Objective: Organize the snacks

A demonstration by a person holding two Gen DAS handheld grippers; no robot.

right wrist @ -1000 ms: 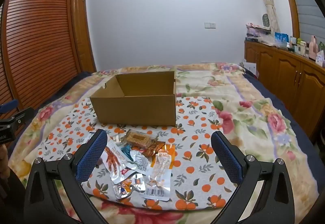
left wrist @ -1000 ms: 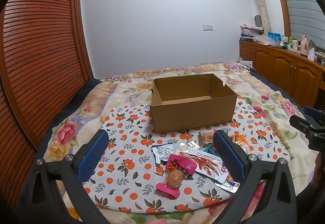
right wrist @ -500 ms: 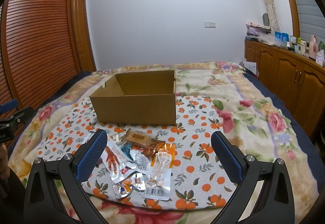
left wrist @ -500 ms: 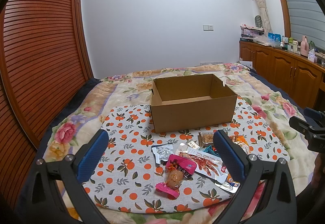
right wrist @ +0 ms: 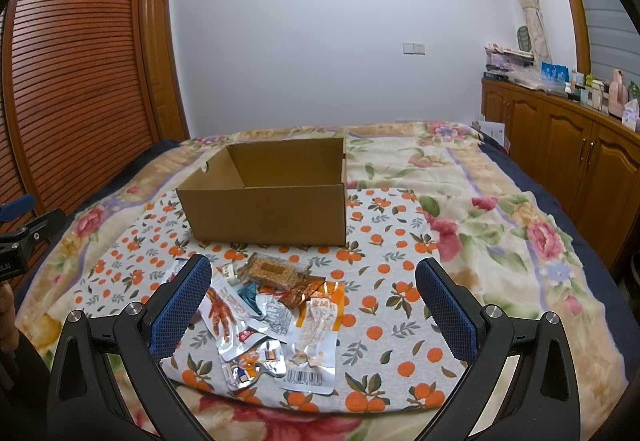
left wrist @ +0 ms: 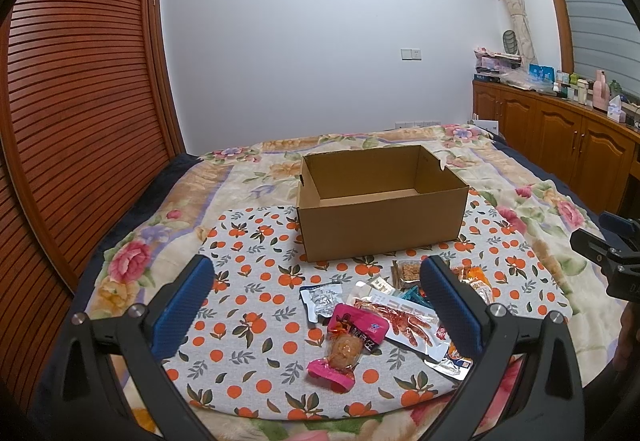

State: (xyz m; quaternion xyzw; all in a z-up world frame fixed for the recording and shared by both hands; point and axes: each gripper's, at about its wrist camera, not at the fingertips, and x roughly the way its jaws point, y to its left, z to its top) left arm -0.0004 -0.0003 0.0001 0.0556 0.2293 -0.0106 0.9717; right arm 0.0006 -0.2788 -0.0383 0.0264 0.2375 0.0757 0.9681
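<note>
An open, empty cardboard box (left wrist: 380,209) (right wrist: 268,197) stands on an orange-patterned cloth (left wrist: 248,273) (right wrist: 384,281) spread over the bed. In front of it lies a loose pile of snack packets: a pink packet (left wrist: 346,341), a chicken-feet packet (left wrist: 400,321) (right wrist: 222,315), a silver packet (left wrist: 322,297), a brown bar (left wrist: 408,271) (right wrist: 272,269) and an orange packet (right wrist: 316,337). My left gripper (left wrist: 318,305) hovers open above the pile's left part. My right gripper (right wrist: 314,301) hovers open above the pile, nothing between its fingers.
A floral blanket (right wrist: 500,225) covers the bed. A slatted wooden wardrobe (left wrist: 68,121) stands on the left. Wooden cabinets (right wrist: 560,145) with bottles line the right wall. The right gripper's body (left wrist: 612,253) shows at the left view's right edge.
The left view has tilted down very slightly; both grippers stay open and almost still. Packets and box have not moved.
</note>
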